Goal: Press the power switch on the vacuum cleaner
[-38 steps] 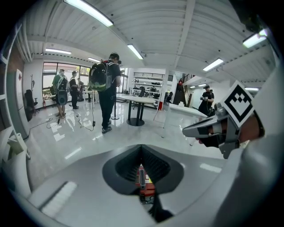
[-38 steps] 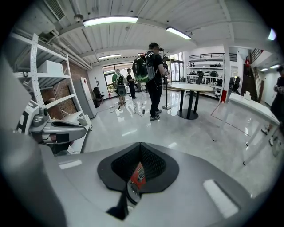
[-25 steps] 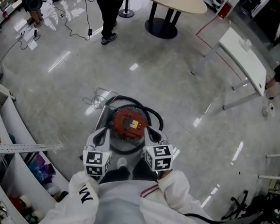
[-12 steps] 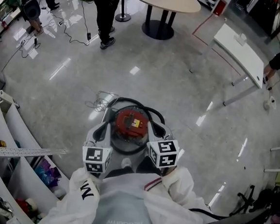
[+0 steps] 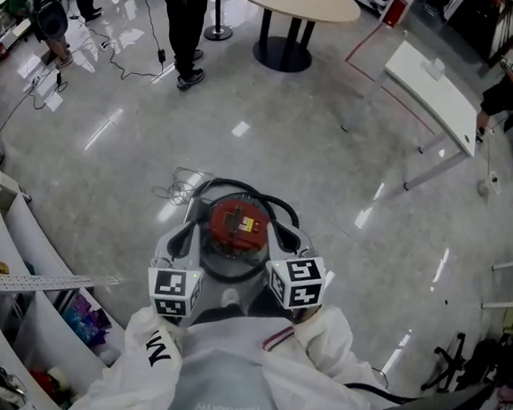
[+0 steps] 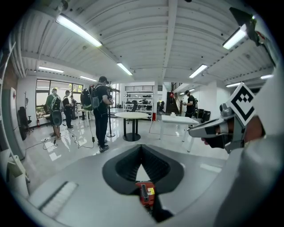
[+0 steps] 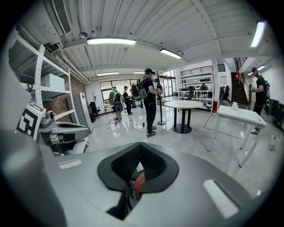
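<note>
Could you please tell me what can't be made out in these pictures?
Power switch: head view, too small to pick out on the vacuum cleaner.
Vacuum cleaner, left gripper view: left tongs block all but a red sliver.
Shelf contents: head view, small and cut off by the edge.

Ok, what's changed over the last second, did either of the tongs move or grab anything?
Almost nothing. The left tongs and right tongs stay shut and empty on either side of the vacuum cleaner's red top. Nothing was taken hold of or let go. Only the head view itself tilted slightly.
</note>
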`<state>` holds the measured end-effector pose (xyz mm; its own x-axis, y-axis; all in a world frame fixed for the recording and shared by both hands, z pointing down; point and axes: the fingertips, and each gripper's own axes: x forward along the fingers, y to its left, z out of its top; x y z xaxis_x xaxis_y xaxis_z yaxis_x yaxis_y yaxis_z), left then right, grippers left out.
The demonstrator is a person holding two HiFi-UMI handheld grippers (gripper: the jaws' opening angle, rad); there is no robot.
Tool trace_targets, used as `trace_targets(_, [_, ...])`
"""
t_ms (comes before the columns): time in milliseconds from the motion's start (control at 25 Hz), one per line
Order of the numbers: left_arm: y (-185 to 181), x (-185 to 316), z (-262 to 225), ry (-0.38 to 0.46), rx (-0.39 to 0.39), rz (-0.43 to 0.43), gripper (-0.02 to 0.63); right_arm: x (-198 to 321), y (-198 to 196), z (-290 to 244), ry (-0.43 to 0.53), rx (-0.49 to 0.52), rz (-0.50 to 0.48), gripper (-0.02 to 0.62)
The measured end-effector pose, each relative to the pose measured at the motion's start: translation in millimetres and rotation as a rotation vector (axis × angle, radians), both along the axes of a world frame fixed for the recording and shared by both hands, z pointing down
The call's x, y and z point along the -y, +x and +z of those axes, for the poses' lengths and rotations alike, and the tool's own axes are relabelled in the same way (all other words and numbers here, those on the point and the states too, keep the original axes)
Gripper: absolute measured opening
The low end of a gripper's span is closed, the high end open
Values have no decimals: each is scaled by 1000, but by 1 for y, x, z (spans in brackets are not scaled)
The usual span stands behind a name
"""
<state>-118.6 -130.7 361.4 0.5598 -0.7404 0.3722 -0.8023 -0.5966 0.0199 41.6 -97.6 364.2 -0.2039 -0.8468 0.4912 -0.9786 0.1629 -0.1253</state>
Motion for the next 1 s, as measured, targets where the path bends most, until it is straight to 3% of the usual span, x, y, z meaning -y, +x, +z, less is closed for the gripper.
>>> trace_targets(520, [1,-8,10,2,23,26,0,-24,6,2,-27,-10,27,2])
trace_targets(1000, [10,-35,4,11,39,-9,0,-50,13,7,-33,15,-17,2])
